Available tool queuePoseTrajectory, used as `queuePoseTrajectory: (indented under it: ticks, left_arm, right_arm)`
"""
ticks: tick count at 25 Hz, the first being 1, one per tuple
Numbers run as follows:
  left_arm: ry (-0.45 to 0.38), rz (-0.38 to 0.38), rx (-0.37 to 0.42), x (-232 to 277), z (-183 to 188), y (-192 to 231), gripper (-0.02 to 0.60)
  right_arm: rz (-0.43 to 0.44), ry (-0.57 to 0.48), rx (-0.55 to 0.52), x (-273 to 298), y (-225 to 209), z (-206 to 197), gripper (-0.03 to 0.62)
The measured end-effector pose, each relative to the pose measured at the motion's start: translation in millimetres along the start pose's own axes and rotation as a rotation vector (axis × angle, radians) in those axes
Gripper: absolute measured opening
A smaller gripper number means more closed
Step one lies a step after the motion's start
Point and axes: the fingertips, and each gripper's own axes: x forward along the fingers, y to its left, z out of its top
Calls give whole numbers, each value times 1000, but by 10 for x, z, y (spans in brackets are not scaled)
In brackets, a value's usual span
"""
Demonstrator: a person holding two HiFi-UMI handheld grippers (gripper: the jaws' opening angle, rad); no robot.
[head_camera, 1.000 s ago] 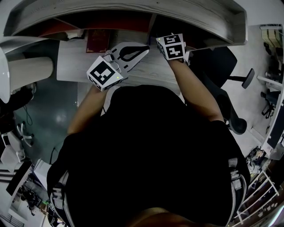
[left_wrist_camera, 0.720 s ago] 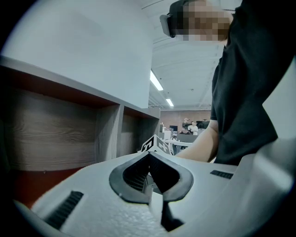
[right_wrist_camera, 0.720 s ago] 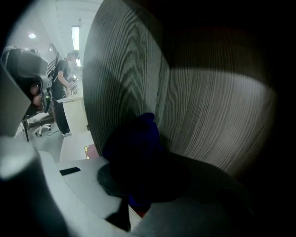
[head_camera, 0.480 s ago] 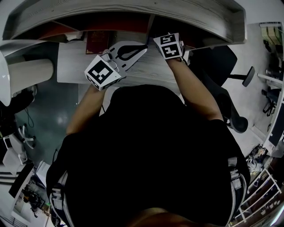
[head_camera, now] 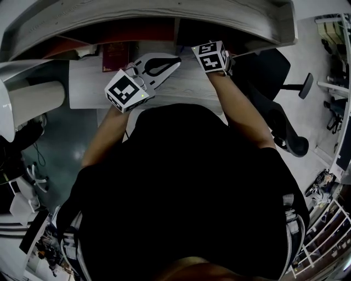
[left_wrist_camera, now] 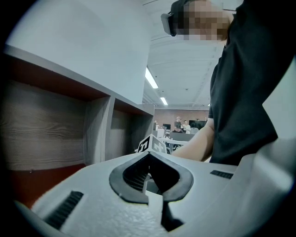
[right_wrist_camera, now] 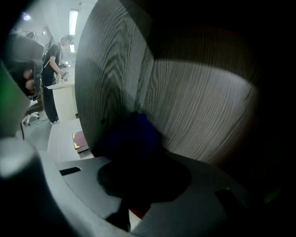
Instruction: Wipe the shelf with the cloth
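**A:** Office room, grey desk (head_camera: 88, 82) with a wood-grain shelf (head_camera: 164, 15) unit on top. Where's the cloth?

**B:** Dark blue cloth (right_wrist_camera: 135, 132), clamped in the right gripper (right_wrist_camera: 138, 157). It's bunched at the tips, up against the shelf's inner panel. The right gripper reaches in under the top board, so the head view hides its tips.

**A:** Left gripper?

**B:** Left gripper (head_camera: 174, 59) is outside the bay over the desk. Its jaws are closed together with nothing between them, and it points across toward the right one. The right is the nearer tool, already on the surface.

**A:** Key relation for the next stroke?

**B:** An upright divider (right_wrist_camera: 95, 88) stands just left of the cloth. Bare panel runs off to the right and up. I'd judge the wipe has to go rightward along the panel, since leftward hits the divider at once.

**A:** Anything else in the way?

**B:** A red book (head_camera: 114, 55) lies flat on the desk left of the divider, well apart from the cloth, so it's no obstacle. A black chair (head_camera: 274, 74) is off to the right, outside the shelf. The bay is dark, so I can't tell what lies deeper in.
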Motion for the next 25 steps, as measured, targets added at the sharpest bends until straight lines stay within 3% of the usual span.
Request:
queuePoseTrajectory:
  ticks: [12, 25]
  left_arm:
    - [19, -111, 7, 198, -20, -98, 14]
    - [38, -186, 2, 353, -133, -134, 14]
  right_arm:
    - [-129, 81, 39, -173, -401, -326, 64]
    - [-208, 90, 105, -267, -581, -492, 64]
